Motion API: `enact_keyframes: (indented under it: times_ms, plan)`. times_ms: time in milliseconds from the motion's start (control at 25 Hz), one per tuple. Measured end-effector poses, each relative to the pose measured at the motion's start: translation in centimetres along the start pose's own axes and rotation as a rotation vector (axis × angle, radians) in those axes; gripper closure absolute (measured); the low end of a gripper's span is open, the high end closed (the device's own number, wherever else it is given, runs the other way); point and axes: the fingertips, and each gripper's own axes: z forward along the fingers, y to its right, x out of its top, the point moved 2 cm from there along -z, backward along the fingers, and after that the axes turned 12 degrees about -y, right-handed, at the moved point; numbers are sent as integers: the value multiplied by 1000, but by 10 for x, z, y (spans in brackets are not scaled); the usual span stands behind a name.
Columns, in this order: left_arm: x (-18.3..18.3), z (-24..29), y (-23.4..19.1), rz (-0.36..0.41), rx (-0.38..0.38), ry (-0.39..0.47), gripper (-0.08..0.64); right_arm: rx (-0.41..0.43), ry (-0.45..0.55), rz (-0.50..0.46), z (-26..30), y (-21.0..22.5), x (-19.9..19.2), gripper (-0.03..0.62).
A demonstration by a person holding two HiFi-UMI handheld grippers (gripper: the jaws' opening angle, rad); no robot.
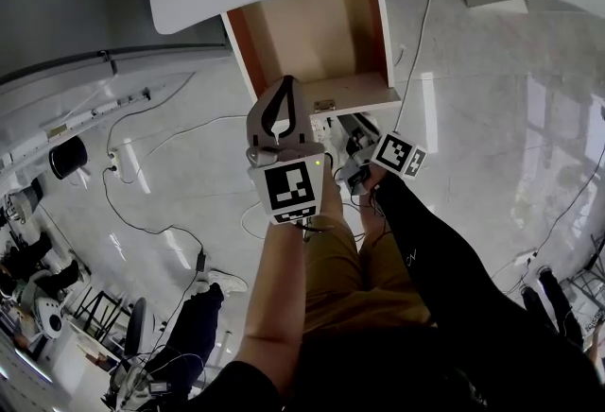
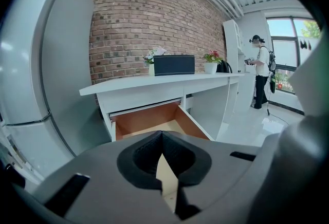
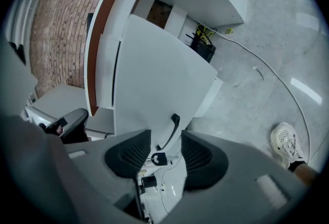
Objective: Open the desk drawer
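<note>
The pale polished floor (image 1: 492, 117) fills most of the head view, with thin cables (image 1: 142, 212) trailing over its left part. In the left gripper view a brick wall (image 2: 149, 17) rises behind the white tabletop (image 2: 154, 84). On that tabletop stand a dark box (image 2: 174, 64) and, beside it, a white pot with red flowers (image 2: 211, 63). A person (image 2: 262, 71) stands well off to the right near a window.

The drawer (image 1: 312, 32) is pulled well out from under the tabletop, its brown wooden inside open to view and bare. Its white front panel (image 3: 154, 74) faces the person holding the grippers.

The left claw (image 1: 287, 84) hangs over the near edge of the drawer. Its jaws meet at the tips and hold nothing; the drawer's inside shows through the slit lower down between them.

The right claw (image 3: 165, 140) sits lower and to the right, just in front of the panel. Its jaws stand partly apart, and the black handle (image 3: 174, 128) lies in the gap ahead of them. Neither pad presses on the handle. A light shoe (image 3: 287, 141) shows on the floor at the right edge of that view.
</note>
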Motion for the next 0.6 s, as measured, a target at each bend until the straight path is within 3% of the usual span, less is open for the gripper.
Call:
enact_keyframes:
  times_ms: [160,280,520,600]
  plan:
    - [4,-6,2,9,3,-9,554,-4,-22,-61,-20,-11,0,417]
    - [18,-16,5,33,-3,-4,554,-35,-59,-161,-40,-24,4,417]
    - [59,-35,-11,79,-2,30,554,-224,-169,-565,-62,-63,9,415]
    - [73,-36,-25,89,-4,32,554,-231,-160,-648,-57,-90,20,325]
